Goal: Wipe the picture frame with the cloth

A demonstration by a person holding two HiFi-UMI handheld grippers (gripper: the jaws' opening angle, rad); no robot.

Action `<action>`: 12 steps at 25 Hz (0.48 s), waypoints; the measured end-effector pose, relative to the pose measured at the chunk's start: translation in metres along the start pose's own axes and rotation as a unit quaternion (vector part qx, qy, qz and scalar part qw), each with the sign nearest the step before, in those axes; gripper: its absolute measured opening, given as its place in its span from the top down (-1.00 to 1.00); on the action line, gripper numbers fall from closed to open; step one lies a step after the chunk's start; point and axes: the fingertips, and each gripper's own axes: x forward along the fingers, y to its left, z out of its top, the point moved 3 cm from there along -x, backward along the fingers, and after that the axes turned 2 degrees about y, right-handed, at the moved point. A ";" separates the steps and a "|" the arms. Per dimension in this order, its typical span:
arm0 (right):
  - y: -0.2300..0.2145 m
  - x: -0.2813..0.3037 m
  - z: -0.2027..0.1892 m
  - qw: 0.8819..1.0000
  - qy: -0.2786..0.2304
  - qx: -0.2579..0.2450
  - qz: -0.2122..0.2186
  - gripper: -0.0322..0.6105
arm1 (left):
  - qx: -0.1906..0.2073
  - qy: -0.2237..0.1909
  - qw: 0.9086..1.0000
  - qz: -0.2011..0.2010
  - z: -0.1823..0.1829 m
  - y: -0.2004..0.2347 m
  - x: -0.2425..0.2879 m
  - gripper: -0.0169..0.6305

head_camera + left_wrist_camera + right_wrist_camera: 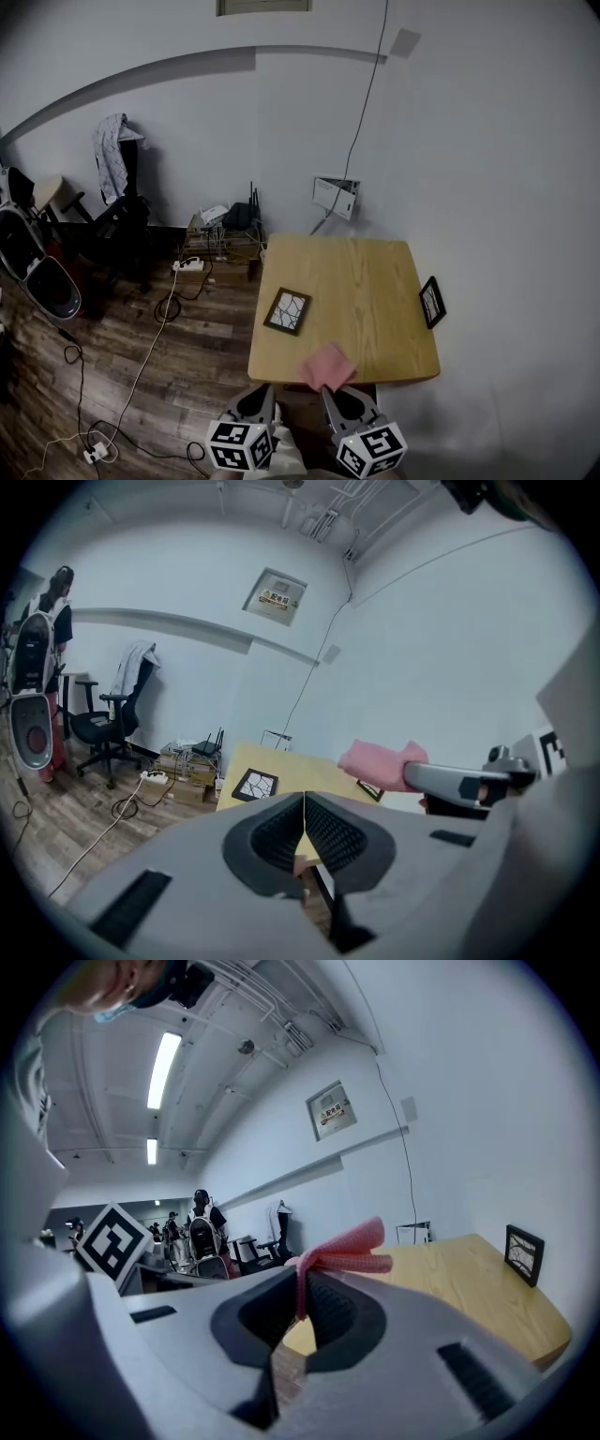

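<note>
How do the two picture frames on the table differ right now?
The left frame lies flat, face up, near the table's left edge; the right frame stands upright at its right edge. The left frame shows its whole picture in the head view; the right frame shows at a slant. Both are dark-rimmed rectangles on the table.

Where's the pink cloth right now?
In the head view, the pink cloth is over the wooden table at its near edge, pinched in the right hand-held gripper. The flat picture frame lies to its left, the upright frame farther right.
</note>
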 end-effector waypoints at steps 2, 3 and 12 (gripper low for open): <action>-0.006 0.013 0.004 1.000 0.001 -0.003 0.003 0.87 | 0.000 0.001 1.000 0.001 0.005 0.005 0.011 0.93; -0.009 0.020 0.006 1.000 0.001 -0.005 0.005 0.87 | 0.000 0.002 1.000 0.002 0.008 0.008 0.017 0.94; -0.032 0.098 0.037 1.000 0.003 -0.015 0.010 0.87 | 0.007 0.015 1.000 0.002 0.046 0.050 0.069 0.94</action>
